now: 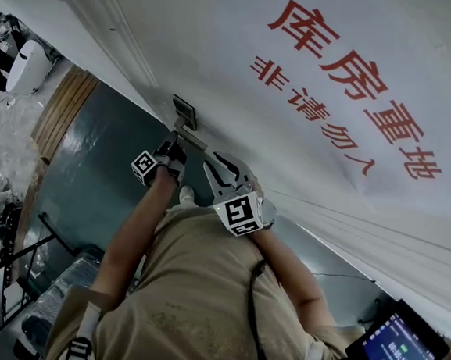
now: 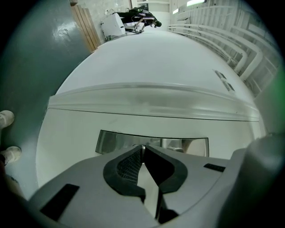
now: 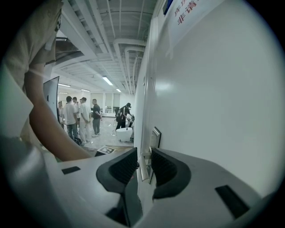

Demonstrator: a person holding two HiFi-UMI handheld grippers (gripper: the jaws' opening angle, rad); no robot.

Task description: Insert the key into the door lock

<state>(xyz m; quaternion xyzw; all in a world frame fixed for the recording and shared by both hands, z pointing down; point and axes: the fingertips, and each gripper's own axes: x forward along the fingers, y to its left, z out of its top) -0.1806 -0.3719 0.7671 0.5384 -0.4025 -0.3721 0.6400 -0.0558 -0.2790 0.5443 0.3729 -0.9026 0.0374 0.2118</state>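
Both grippers are up against the white door (image 1: 221,49), just below its red-lettered sign (image 1: 351,84). The task looks to be at its decisive step rather than finished. The left gripper (image 2: 142,151) has its jaws pressed together. Right at their tips a thin bright sliver shows, which is probably the key (image 2: 142,148), pinched edge-on and pointed at the shiny metal lock plate (image 2: 111,141). The jaws hide the keyhole itself, so I cannot tell whether the key's tip has entered it or only rests against the plate. In the head view the same gripper sits just under the lock plate, touching it or nearly so. The right gripper (image 3: 143,162) comes in from the side, and its jaws bracket the pale bar of the door handle (image 3: 141,167). The pads sit so close on either side that they appear to clamp it, most likely to steady the door. The key is in hand and lined up at the lock. What remains, by my reading, is to seat it fully in the keyway, which calls for a straight push with the blade kept in line.
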